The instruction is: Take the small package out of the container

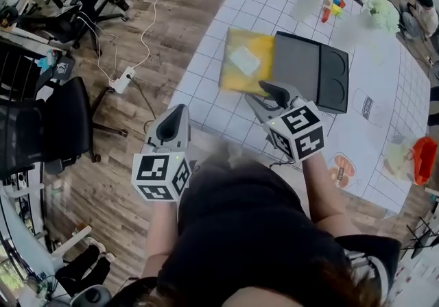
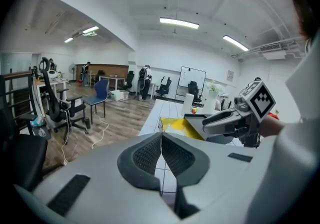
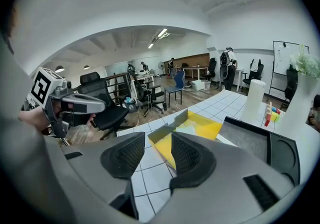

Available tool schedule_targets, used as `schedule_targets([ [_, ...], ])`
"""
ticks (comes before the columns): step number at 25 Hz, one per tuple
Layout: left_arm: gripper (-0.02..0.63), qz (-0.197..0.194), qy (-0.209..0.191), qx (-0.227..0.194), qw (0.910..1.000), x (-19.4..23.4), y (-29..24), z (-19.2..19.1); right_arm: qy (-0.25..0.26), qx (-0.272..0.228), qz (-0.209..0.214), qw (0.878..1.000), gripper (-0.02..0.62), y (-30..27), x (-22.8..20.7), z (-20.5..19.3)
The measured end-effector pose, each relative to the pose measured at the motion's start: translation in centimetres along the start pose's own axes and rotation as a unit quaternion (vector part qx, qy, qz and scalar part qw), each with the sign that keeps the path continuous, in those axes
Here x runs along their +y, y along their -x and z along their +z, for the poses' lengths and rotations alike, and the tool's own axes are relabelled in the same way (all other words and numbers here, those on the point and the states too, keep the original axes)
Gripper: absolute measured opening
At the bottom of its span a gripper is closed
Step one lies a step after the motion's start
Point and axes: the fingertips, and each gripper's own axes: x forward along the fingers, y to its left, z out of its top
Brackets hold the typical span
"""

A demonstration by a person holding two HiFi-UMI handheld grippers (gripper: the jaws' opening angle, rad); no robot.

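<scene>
The left gripper [image 1: 180, 109] [image 2: 161, 139] has its jaws pressed together with nothing between them. It hangs by the near edge of the desk [image 1: 218, 118], and the wooden floor [image 1: 171, 18] lies off to its left. Ahead of these jaws and a little to their right sits the yellow container [image 1: 235, 81] [image 2: 176, 125].

The right gripper [image 1: 270, 89] [image 3: 158, 152] has its jaws standing wide apart and holds nothing. Through the gap only the desk's white gridded cover and the near corner of the container [image 3: 202, 129] show. The container lies just ahead of these jaws, slightly to their left in the head view, and no pad touches it.

The small package [image 1: 245, 60], a pale flat packet, lies inside the container on its yellow floor, beyond the tips of both pairs of jaws and apart from them.

Touching the container's right side, ahead and to the right of the right jaws, is a dark grey tray [image 1: 302, 66] [image 3: 248, 140]. Farther off past the tray stand a white roll [image 1: 307, 1] [image 3: 254, 99], some coloured blocks [image 1: 333, 4] and a bunch of pale flowers [image 1: 381, 9]. Well off to the left of the left jaws a black office chair [image 1: 42, 129] stands on the floor, and a white power strip [image 1: 123, 81] with its cable lies there too.
</scene>
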Motion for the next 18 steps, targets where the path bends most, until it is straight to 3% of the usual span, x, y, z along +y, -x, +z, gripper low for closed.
schedule_targets([
  [7,0.028,-0.016,-0.007,0.021,0.9996,0.6,-4.0,0.8,-0.006,0.021,-0.012,1.0,0.167,-2.0,-1.9,0.2],
  [18,0.028,-0.093,-0.056,0.062,0.9922,3.1,-12.1,1.7,-0.004,0.088,-0.046,0.995,0.167,-7.6,-3.9,0.5],
])
